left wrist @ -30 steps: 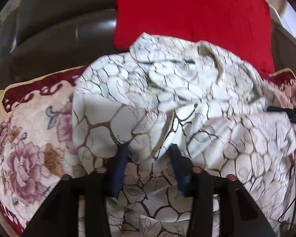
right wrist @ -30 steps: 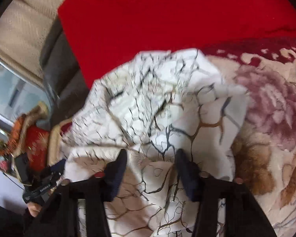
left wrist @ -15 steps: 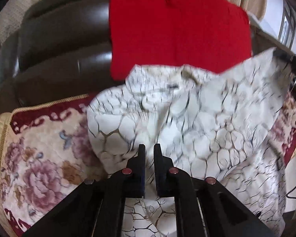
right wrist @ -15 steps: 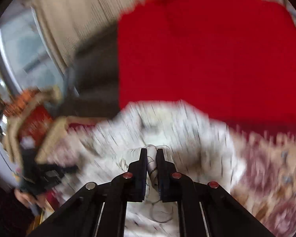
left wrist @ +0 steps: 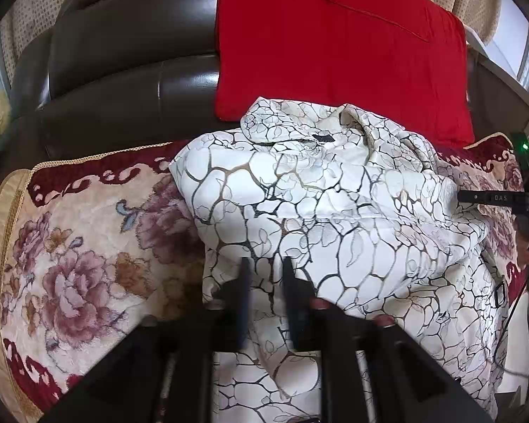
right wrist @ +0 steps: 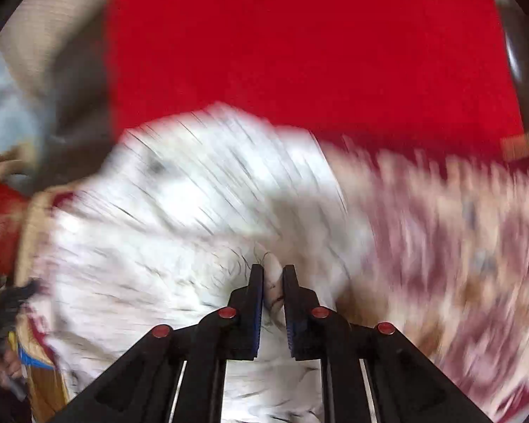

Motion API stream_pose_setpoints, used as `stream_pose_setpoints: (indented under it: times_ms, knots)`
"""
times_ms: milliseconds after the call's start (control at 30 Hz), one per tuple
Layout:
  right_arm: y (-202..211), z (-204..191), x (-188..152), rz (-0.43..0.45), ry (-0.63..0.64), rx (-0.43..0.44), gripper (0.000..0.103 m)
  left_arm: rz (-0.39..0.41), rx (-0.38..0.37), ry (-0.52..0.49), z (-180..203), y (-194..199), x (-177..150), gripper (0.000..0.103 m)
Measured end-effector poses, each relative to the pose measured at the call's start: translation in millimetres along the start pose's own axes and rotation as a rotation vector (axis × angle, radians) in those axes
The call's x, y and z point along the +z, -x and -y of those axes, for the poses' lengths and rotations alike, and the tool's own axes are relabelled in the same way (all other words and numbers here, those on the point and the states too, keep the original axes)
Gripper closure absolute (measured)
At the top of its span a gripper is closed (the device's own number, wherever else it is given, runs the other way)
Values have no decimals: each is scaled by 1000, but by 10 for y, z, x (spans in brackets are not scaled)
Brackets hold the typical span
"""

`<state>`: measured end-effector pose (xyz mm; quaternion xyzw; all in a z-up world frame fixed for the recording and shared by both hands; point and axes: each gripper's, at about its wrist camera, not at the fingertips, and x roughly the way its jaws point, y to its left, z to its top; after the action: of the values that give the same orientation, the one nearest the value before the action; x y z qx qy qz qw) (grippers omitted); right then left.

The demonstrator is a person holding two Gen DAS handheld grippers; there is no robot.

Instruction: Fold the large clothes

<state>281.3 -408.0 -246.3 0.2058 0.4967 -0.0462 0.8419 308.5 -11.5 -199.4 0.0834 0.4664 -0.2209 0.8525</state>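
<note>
My cream shirt with dark crackle print (left wrist: 335, 211) lay heaped on the floral sofa cover (left wrist: 70, 246), soft, light and slippery-looking, best pinched at a hem; my left gripper (left wrist: 264, 292) was opening off it, my right gripper (right wrist: 273, 292) easing apart around a fold.

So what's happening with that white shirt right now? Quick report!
Left gripper opening over shirt, nothing pinched. Right gripper opening, shirt fold between fingers. Shirt bunched on floral cover. Nothing in the way.
</note>
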Motion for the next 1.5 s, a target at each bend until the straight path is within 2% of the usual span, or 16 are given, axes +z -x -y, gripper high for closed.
stream_pose_setpoints:
  times_ms: [33, 67, 167, 233, 333, 400, 467, 533, 567, 633, 833, 933, 1067, 1267, 1400, 1500]
  knots:
    - [50, 40, -39, 47, -12, 22, 83, 9, 8, -4, 28, 7, 18, 59]
    - [120, 73, -58, 81, -29, 41, 72, 20, 17, -6, 56, 13, 35, 51]
    - [405, 186, -116, 205, -129, 85, 22, 56, -1, 8, 163, 0, 131, 44]
    - [628, 172, -171, 332, -133, 92, 22, 64, -6, 14, 244, -63, 176, 37]
    - [732, -56, -228, 378, -33, 113, 24, 23, 46, 10, 331, -312, 183, 34]
    - [656, -234, -322, 366, 33, 125, 26, -96, 101, -2, 354, -617, 101, 34]
    - [467, -329, -438, 281, 101, 117, 29, -168, 136, -11, 360, -845, -20, 34]
    - [104, -377, -502, 114, 143, 85, 29, -130, 138, -24, 371, -780, -67, 34]
    - [6, -391, -535, 87, 164, 54, 30, -129, 137, -30, 372, -717, -73, 34]
    - [89, -428, -570, 127, 196, 54, 31, -113, 123, -40, 356, -568, -112, 34]
    - [634, -232, -677, 201, 109, 198, 30, -41, 115, -52, 92, 90, -518, 34]
    - [935, -43, -917, 192, 89, 267, 30, -28, 83, -26, -140, 435, -942, 29]
    - [1214, 301, -1396, 145, 62, 317, 29, -58, -4, 56, -517, 809, -1754, 19]
    - [1340, 817, -2084, 64, 29, 287, 25, -139, -120, 212, -881, 783, -2658, 19]
    - [1268, 1084, -2425, -14, -13, 265, 25, -154, -190, 345, -1033, 596, -2952, 19]
    - [1235, 1236, -2624, -58, -42, 253, 25, -167, -308, 401, -1074, 433, -3065, 19]
